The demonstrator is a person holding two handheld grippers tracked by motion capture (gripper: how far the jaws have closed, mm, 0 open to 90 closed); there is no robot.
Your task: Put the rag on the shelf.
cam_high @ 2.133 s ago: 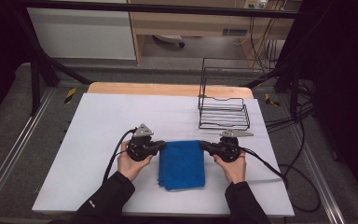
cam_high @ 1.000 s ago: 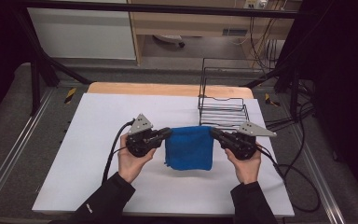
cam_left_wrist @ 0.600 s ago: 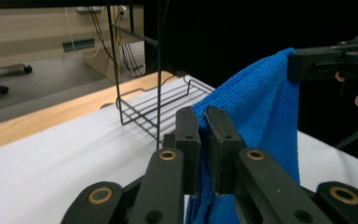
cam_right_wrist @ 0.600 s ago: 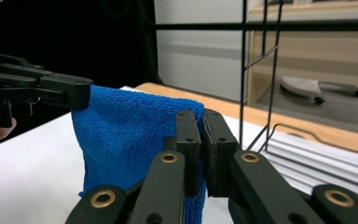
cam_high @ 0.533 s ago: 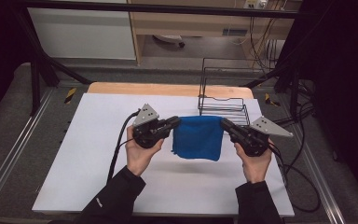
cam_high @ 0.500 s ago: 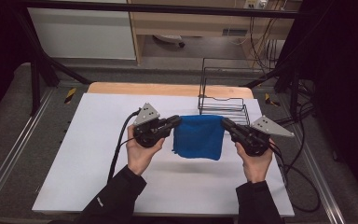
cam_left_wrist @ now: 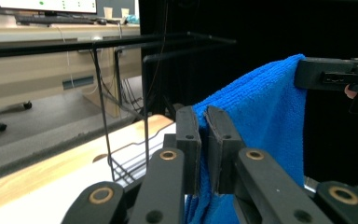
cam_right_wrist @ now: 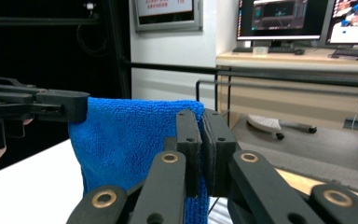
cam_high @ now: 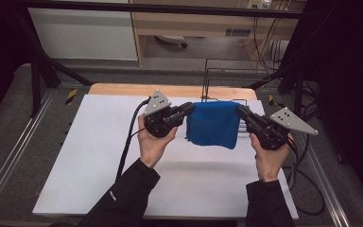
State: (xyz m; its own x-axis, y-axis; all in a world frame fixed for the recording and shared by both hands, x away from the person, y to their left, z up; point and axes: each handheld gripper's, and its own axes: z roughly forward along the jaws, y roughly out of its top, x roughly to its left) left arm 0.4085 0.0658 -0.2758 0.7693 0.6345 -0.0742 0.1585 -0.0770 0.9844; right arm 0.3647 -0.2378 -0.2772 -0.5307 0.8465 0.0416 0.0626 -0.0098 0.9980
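A blue cloth (cam_high: 213,124) hangs in the air above the white table (cam_high: 90,156), stretched between both grippers. My left gripper (cam_high: 190,107) is shut on the cloth's upper left corner, and my right gripper (cam_high: 240,110) is shut on its upper right corner. In the left gripper view the blue cloth (cam_left_wrist: 261,121) is pinched between my jaws (cam_left_wrist: 203,121), with the other gripper (cam_left_wrist: 335,74) holding its far corner. The right gripper view shows the cloth (cam_right_wrist: 130,140) clamped in my jaws (cam_right_wrist: 201,122) and the left gripper (cam_right_wrist: 37,105) at the far corner.
A black wire rack (cam_high: 227,80) stands at the back right of the table, just behind the hanging cloth. Cables (cam_high: 127,142) trail from both grippers. A wooden strip (cam_high: 123,89) edges the table's far side.
Both grippers have lifted the cloth off the table and carried it up and toward the far side. It went from lying flat to hanging between them.
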